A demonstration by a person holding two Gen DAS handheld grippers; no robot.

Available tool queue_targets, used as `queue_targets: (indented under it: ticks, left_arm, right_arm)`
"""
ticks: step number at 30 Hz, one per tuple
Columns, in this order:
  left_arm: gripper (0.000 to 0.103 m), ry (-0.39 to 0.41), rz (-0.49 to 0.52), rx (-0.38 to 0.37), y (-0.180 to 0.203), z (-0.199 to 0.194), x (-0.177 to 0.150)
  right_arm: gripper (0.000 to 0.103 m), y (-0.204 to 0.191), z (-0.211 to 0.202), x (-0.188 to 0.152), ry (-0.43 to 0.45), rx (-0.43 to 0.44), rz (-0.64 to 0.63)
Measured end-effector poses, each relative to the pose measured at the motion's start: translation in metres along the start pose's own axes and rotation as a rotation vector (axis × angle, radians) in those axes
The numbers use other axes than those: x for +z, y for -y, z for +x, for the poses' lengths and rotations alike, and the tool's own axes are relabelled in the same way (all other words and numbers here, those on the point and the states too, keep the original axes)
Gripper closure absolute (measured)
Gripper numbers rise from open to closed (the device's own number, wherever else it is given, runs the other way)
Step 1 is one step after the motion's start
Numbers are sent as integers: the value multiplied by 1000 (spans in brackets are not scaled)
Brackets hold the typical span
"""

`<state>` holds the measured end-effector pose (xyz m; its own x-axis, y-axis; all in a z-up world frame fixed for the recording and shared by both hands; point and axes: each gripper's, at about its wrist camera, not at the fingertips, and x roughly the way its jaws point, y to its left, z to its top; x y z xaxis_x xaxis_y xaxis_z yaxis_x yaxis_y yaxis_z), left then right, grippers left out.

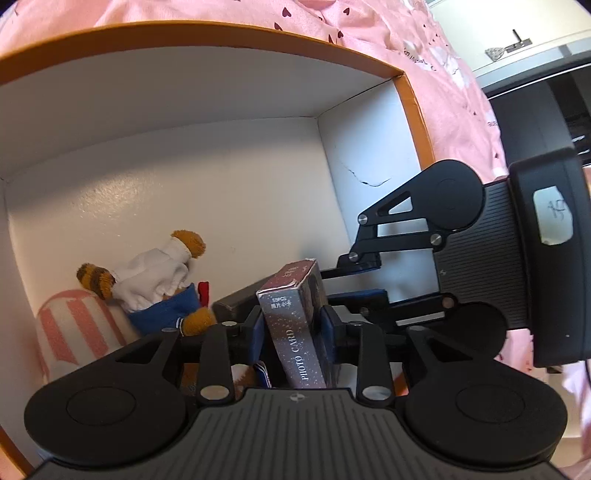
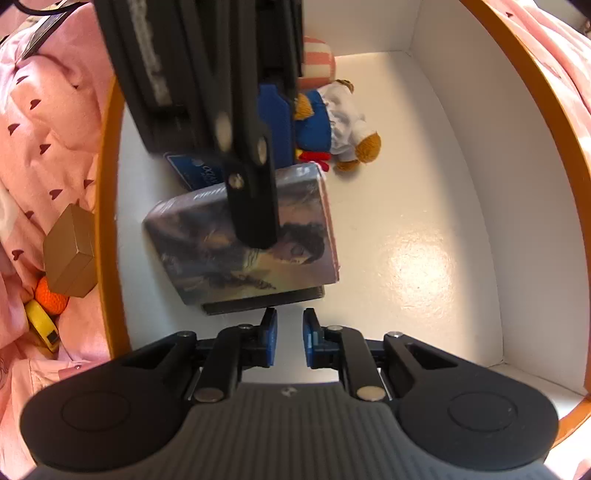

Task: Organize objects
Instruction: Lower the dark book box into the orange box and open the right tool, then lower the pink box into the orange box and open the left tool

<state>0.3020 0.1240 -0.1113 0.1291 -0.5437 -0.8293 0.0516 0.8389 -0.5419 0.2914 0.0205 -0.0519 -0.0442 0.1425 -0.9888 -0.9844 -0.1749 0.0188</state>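
My left gripper (image 1: 291, 328) had the card box (image 1: 295, 325) between its fingers, inside the big box (image 1: 221, 35).

I could not tell if the fingers pressed the card box or had let go. My right gripper (image 2: 290, 338) pointed down with a small gap and nothing in it. The card box sat on a dark flat box (image 2: 258, 301). A teddy bear (image 1: 159, 284) lay at the far left, by a striped cushion (image 1: 74, 332).

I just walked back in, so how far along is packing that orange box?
Done: the teddy bear and striped ball lie in the box. In hand: the left claw lowers the photo card pack. Left: gold box, orange ball, yellow item outside.
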Motion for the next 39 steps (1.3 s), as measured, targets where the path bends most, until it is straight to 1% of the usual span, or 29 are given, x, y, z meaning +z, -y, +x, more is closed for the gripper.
queue_targets:
  ticks: [2,5,7,11,13,14,15,19,22,25,28,29,30,32,33,34,35,36,38,39]
  left_arm:
    - [66,15,25,29,7,-1,-3]
    - [61,22,70,124,20,-1,-9]
    - [61,32,87,167,26,-2,-13]
    - [61,56,110,179,35,-7,-19]
    - [62,60,120,204,39,-6,-21]
    - [64,65,123,218,40,-6,-22]
    - [65,81,121,230,43,-7,-23]
    - [65,160,131,211,54,-24,-37]
    - [65,222,145,187,67,-43,-50]
    - [65,277,166,167,83,-57,-70]
    - [65,323,194,175,101,-61,-91]
    - [65,333,200,176,106,-61,-97]
    - [65,347,203,174,112,-62,-106]
    - [65,370,185,155,117,-62,-117]
    - [65,382,161,138,118,-63,-127]
    - [65,393,139,125,119,-62,-132]
    - [65,403,118,116,120,-61,-138]
    - [65,407,101,112,121,-58,-142]
    - [65,396,75,105,121,-49,-147]
    - [65,386,60,98,120,-44,-149]
  right_arm:
    - [87,-4,-1,2,-1,-5,-5]
    - [87,-10,-3,6,0,-3,-6]
    - [87,-15,-4,1,1,0,-3]
    - [87,-24,-5,5,2,-8,6]
    - [87,-28,-6,7,0,-8,14]
    - [87,-30,-6,9,3,-13,17]
    - [87,-32,-7,10,2,-16,21]
    - [87,-41,-17,12,9,-48,62]
    - [87,-45,-31,9,52,-58,186]
    - [87,-59,-49,3,114,-103,279]
    - [87,-76,-66,-6,172,-128,382]
    - [87,-42,-76,-33,193,-138,409]
    - [87,-15,-88,-71,213,-152,437]
    - [87,-19,-98,-73,243,-188,490]
    - [86,-20,-99,-75,258,-207,521]
    - [84,-25,-99,-79,267,-226,561]
    - [82,-40,-110,-81,273,-247,611]
    - [79,-40,-106,-88,281,-267,657]
    - [79,-52,-105,-102,305,-284,742]
    - [79,-55,-97,-108,322,-288,782]
